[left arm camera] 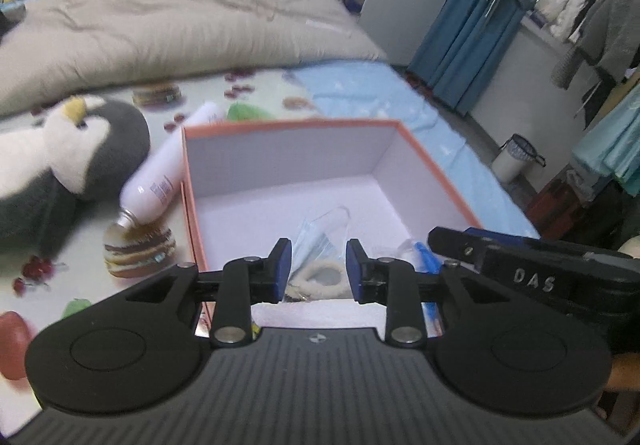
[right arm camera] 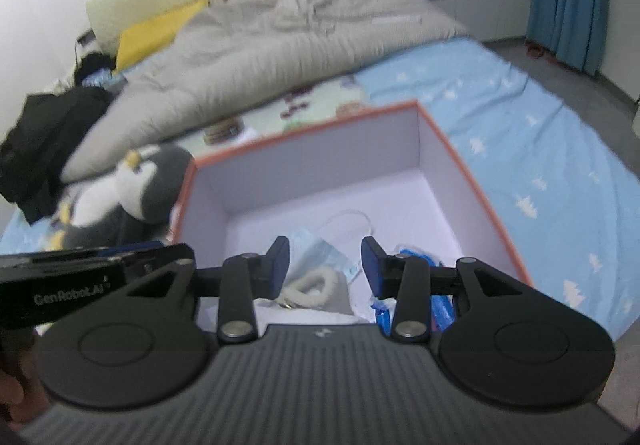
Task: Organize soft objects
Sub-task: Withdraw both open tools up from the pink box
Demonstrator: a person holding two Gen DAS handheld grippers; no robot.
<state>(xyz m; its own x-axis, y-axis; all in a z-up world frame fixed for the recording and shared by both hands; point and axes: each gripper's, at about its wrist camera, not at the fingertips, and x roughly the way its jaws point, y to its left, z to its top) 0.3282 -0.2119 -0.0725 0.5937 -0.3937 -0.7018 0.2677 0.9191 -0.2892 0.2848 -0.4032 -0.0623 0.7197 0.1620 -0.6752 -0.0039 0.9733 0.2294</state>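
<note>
An orange-rimmed box (left arm camera: 288,124) (right arm camera: 304,133) with a white inside stands on the bed. In it lie a light blue face mask (left arm camera: 316,233) (right arm camera: 320,249), a fuzzy cream ring (left arm camera: 320,277) (right arm camera: 312,285) and a blue wrapped item (left arm camera: 424,257) (right arm camera: 440,305). My left gripper (left arm camera: 318,269) hovers over the box's near side, open, with nothing pressed between its pads. My right gripper (right arm camera: 326,265) hangs beside it over the same spot, also open and holding nothing. A grey and white penguin plush (left arm camera: 80,149) (right arm camera: 140,185) lies left of the box.
A white tube (left arm camera: 168,169) leans against the box's left wall. A rumpled grey duvet (left arm camera: 180,25) (right arm camera: 280,45) covers the far bed, with black clothes (right arm camera: 40,133) at its left. Right of the bed are a blue curtain (left arm camera: 472,13), a white bin (left arm camera: 514,161) and hanging clothes.
</note>
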